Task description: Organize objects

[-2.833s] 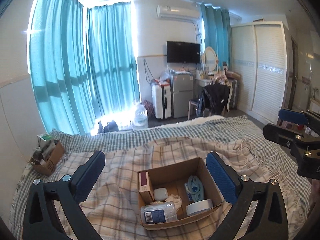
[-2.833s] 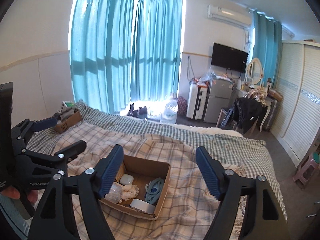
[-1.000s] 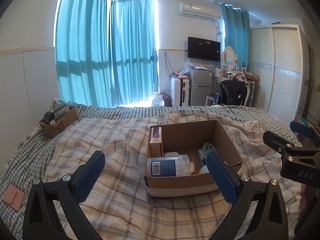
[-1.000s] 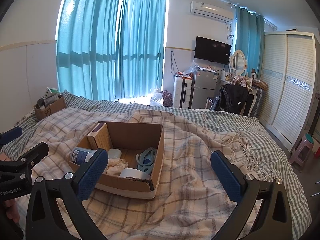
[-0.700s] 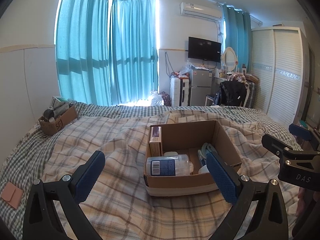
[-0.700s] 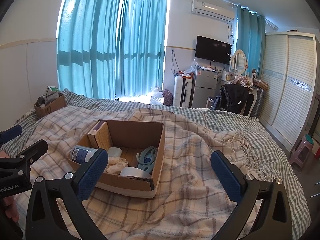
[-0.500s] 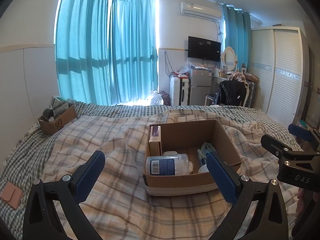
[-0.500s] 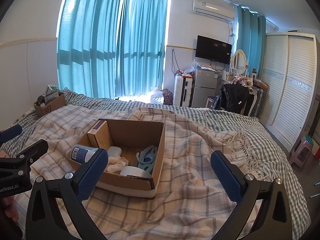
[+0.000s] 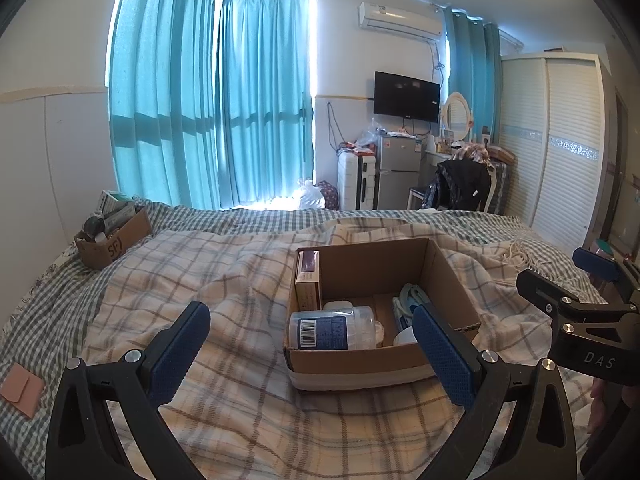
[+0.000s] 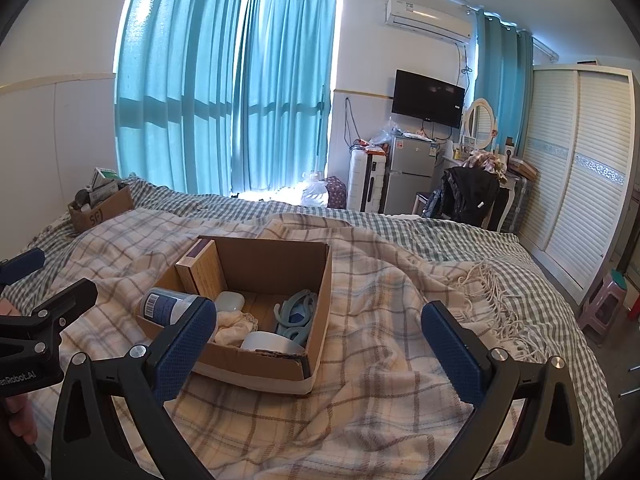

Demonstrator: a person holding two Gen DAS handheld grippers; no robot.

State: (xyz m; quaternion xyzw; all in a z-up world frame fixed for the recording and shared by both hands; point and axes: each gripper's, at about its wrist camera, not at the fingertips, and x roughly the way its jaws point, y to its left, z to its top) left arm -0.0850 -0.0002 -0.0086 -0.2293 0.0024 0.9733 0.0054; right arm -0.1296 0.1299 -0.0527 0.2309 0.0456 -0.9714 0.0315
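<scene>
nothing has shifted; left gripper (image 9: 312, 338) and "das"-marked right gripper (image 10: 320, 334) gape wide, empty.

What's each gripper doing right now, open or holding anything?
Left gripper: open, holding nothing, above the blanket before the cardboard box.
Right gripper: open, holding nothing.

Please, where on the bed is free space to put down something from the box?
Free: plaid blanket between the open cardboard box and the small brown box; also blanket right of the open box, before the fringe. Crowded: inside the open box, around the blue-labelled bottle.
</scene>
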